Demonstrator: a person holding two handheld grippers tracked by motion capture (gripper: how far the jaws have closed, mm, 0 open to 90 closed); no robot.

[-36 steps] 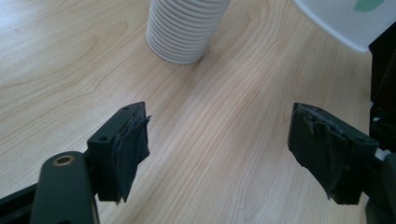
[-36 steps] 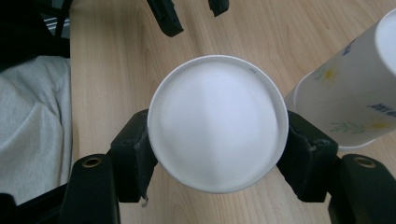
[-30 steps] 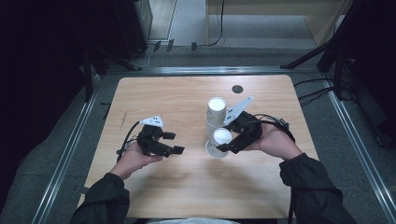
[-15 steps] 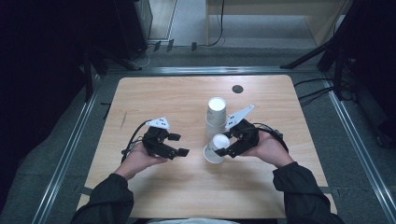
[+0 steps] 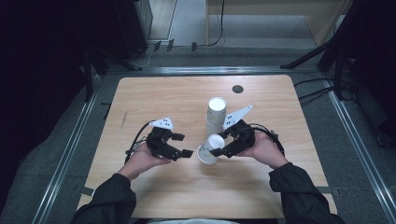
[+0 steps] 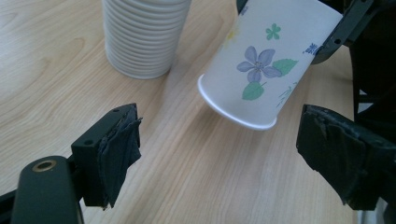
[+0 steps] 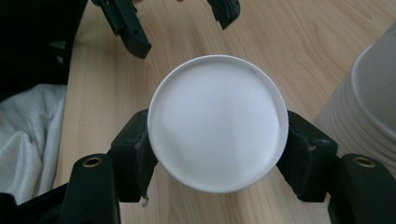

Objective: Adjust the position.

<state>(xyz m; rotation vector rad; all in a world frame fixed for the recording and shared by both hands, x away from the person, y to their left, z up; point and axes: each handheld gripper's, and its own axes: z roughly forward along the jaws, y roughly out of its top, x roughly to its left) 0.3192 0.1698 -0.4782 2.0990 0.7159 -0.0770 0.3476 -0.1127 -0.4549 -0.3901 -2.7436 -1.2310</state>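
The right gripper [image 5: 220, 150] has its fingers closed on the base end of a flowered paper cup [image 6: 261, 65], held tilted above the worktop [image 5: 280, 107] just before the cup stack [image 5: 216, 114], while the left gripper [image 5: 183, 145] waits wide open and empty, so the next move probably is to pass the cup across.
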